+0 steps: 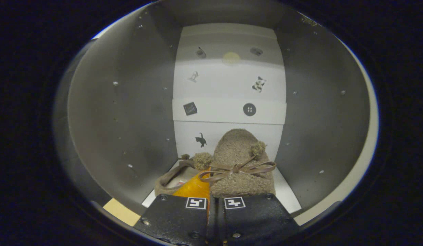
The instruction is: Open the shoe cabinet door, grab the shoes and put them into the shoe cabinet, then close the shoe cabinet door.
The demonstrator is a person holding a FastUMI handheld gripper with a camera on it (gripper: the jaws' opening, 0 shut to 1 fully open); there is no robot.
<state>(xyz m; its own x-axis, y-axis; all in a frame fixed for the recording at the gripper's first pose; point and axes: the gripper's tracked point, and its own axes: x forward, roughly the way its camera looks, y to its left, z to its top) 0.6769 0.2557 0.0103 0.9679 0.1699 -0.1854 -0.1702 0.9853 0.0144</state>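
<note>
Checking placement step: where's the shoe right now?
In the gripper view the fuzzy brown shoe sits inside the cabinet, just ahead of the near-closed gripper fingers, toe toward the white back wall.

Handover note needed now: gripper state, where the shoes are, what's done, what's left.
Gripper: fingers nearly together, pinching the heel edge of the fuzzy brown shoe.
Shoe: inside the shoe cabinet, toe towards the back panel, on the cabinet floor or just above it; cannot tell which.
Done: door open, shoe carried in.
Left: release the shoe, back out, close the door. Other shoe's whereabouts: cannot tell.
</note>
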